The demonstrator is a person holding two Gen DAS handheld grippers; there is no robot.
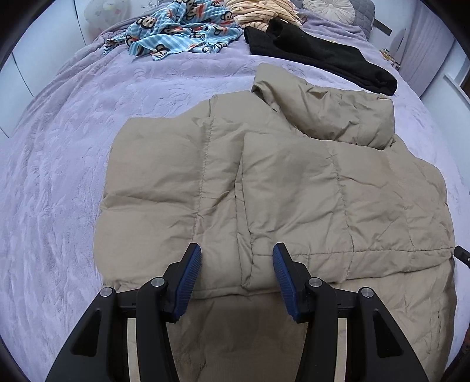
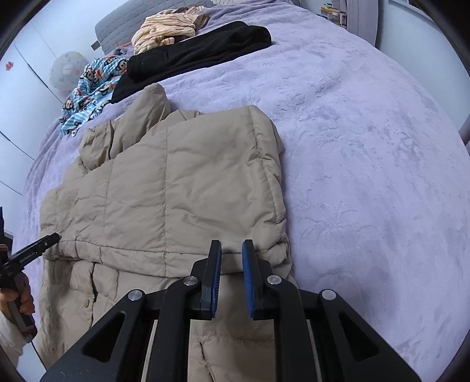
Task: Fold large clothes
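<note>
A large beige puffer jacket [image 1: 264, 188] lies flat on the purple bedspread [image 1: 58, 176], its sleeves folded in over the body and its hood at the far end. My left gripper [image 1: 237, 252] is open and empty, hovering over the jacket's near part. In the right wrist view the jacket [image 2: 176, 182] shows with a folded edge across it. My right gripper [image 2: 232, 248] is open with a narrow gap, empty, above the jacket's right near edge. The left gripper's tip [image 2: 44, 242] shows at that view's left edge, held in a hand.
A black garment [image 1: 320, 55], a blue monkey-print cloth [image 1: 182, 32] and a striped peach garment [image 1: 261, 11] lie at the far end of the bed. A round cushion [image 1: 329, 8] sits behind them. White wardrobe doors [image 2: 17, 117] stand to the left.
</note>
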